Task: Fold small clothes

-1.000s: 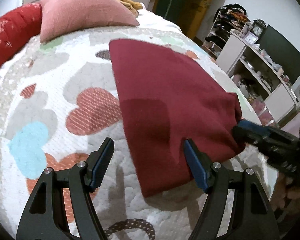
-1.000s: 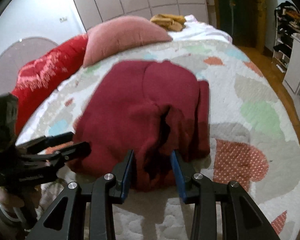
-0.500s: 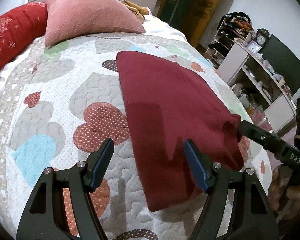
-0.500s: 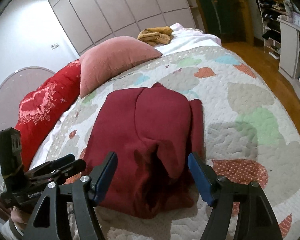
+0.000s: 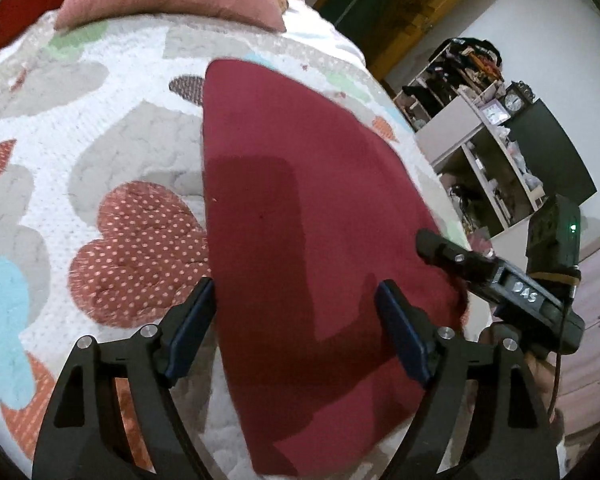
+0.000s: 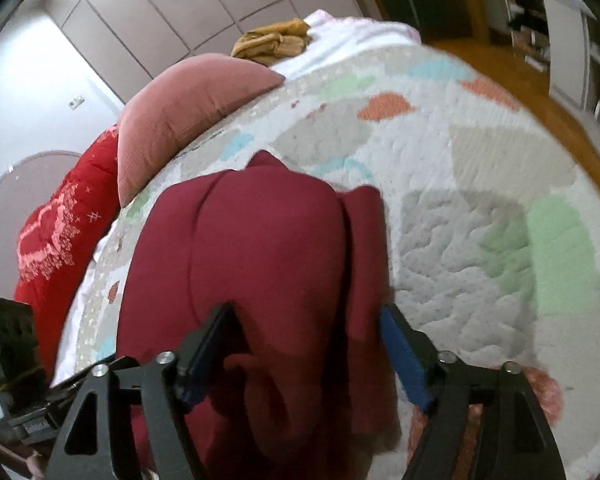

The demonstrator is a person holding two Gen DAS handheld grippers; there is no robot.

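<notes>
Left wrist view: the left gripper hangs with jaws wide, empty, over the garment lying flat on the quilt, its near edge at 6 o'clock. It has dropped closer than half a second ago.

Right wrist view: the right gripper, jaws spread, now straddles a bunched fold at 6 o'clock. Pinch all layers squarely before lifting.

Left gripper open over maroon garment flat on heart quilt; right gripper at garment's edge.
</notes>
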